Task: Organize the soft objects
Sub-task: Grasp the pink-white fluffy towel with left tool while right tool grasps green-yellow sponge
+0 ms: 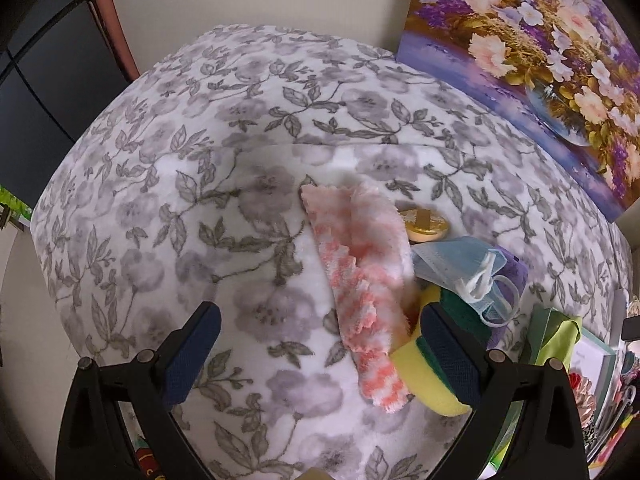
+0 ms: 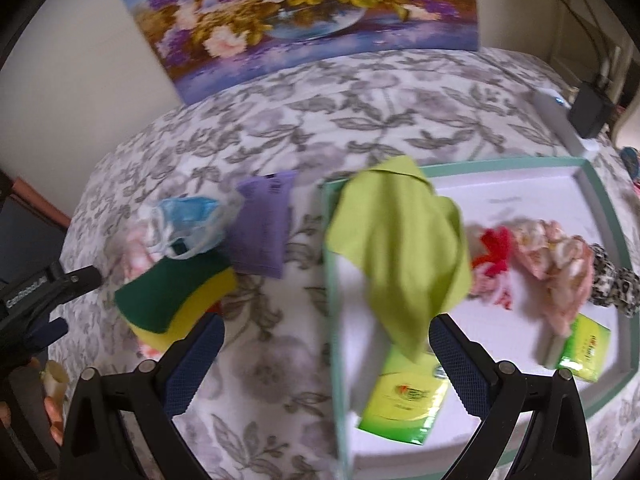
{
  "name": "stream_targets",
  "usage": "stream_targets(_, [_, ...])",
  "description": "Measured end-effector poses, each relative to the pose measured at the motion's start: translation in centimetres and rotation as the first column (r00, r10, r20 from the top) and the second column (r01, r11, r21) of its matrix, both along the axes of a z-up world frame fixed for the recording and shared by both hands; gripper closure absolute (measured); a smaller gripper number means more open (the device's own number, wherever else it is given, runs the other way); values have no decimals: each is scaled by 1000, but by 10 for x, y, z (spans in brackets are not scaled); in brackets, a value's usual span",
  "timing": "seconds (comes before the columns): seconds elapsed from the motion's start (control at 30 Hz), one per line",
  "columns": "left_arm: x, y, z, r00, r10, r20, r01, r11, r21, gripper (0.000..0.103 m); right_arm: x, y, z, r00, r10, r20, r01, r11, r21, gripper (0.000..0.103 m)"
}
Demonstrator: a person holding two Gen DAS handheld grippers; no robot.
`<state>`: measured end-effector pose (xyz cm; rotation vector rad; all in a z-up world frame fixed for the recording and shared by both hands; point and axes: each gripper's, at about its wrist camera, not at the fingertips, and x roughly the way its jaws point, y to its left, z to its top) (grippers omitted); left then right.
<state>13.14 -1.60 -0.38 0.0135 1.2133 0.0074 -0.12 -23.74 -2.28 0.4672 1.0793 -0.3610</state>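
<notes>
A pink-and-white fluffy cloth (image 1: pixel 360 280) lies on the floral blanket (image 1: pixel 200 200), partly over a yellow-and-green sponge (image 1: pixel 432 376). My left gripper (image 1: pixel 320 352) is open, its right finger beside the sponge. A blue face mask (image 1: pixel 460 268) and a purple pouch (image 1: pixel 512 276) lie just beyond. In the right wrist view, the sponge (image 2: pixel 176 300), mask (image 2: pixel 188 220) and pouch (image 2: pixel 260 228) sit left of a teal-rimmed white tray (image 2: pixel 608 216). A lime cloth (image 2: pixel 400 248) drapes over the tray's left wall. My right gripper (image 2: pixel 326 364) is open above that wall.
The tray holds two green tissue packs (image 2: pixel 404 396), a red-and-white item (image 2: pixel 492 264), a pink floral fabric (image 2: pixel 560 264) and a leopard-print scrunchie (image 2: pixel 612 284). A flower painting (image 2: pixel 312 12) leans on the wall. A gold lid (image 1: pixel 424 224) lies behind the fluffy cloth. A hand (image 2: pixel 52 412) shows at left.
</notes>
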Motion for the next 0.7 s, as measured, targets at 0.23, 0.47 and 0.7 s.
stream_targets(0.23, [7, 4, -12, 999, 9, -33, -9, 1000, 6, 3, 20, 18, -3, 999, 37, 15, -37, 999, 37, 0])
stream_targets(0.47, [18, 12, -21, 998, 31, -55, -32, 999, -5, 3, 38, 23, -8, 999, 31, 15, -32, 997, 72, 0])
stream_targets(0.7, [30, 24, -25, 995, 80, -60, -81, 996, -24, 3, 55, 33, -3, 998, 51, 41, -55, 994, 100, 0])
